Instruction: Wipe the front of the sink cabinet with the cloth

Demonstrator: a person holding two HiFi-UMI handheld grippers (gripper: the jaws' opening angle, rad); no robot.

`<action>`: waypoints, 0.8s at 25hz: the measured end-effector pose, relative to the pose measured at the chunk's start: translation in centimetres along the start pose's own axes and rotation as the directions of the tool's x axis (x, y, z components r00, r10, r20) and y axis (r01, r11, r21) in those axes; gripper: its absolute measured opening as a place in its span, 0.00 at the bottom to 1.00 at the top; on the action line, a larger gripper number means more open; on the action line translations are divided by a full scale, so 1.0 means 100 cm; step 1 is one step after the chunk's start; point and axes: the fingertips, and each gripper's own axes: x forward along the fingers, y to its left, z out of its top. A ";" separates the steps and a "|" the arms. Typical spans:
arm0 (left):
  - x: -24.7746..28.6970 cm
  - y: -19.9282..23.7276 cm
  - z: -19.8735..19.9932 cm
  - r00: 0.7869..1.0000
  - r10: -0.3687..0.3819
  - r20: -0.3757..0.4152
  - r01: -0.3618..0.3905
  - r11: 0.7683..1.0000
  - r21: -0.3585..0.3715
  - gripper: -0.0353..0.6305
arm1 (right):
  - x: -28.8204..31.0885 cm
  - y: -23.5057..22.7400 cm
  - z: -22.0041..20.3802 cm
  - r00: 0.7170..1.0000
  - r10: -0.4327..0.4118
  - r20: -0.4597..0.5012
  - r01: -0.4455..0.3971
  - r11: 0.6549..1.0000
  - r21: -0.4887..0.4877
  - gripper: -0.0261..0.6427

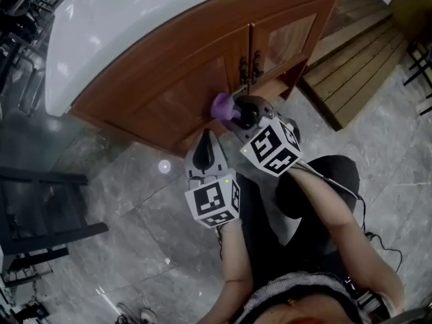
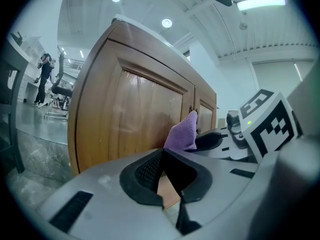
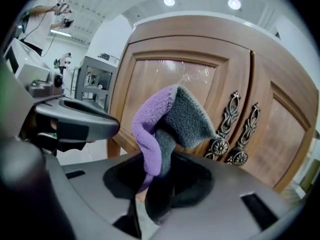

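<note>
Wooden cabinet (image 1: pixel 169 79) with two doors, under one white counter (image 1: pixel 135 19), fills the head view. Two grippers point at it. The right gripper (image 1: pixel 237 111) holds one purple cloth (image 1: pixel 221 105) at the left door, just beside the two handles (image 1: pixel 243 67). In the left gripper view, the left gripper (image 2: pixel 163 153) has its jaws together, holding nothing. In the right gripper view, the jaws are clamped on the cloth, which is purple and grey.

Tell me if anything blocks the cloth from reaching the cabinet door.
Nothing visible does. The right gripper holds the cloth directly before the wooden door panel, with no object between them. The ornate handles sit beside the cloth, not in front of it, and the left gripper, jaws together, hangs off to the side.
</note>
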 end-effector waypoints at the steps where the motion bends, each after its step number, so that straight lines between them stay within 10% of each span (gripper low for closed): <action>1: 0.001 0.000 0.002 1.000 -0.001 0.004 0.001 1.000 0.006 0.06 | -0.003 0.001 0.005 1.000 -0.005 0.013 0.005 1.000 -0.008 0.30; 20: 0.028 -0.033 0.033 0.999 -0.021 0.045 0.017 0.997 0.081 0.06 | -0.048 -0.046 0.045 0.976 -0.081 0.201 0.061 0.993 0.102 0.30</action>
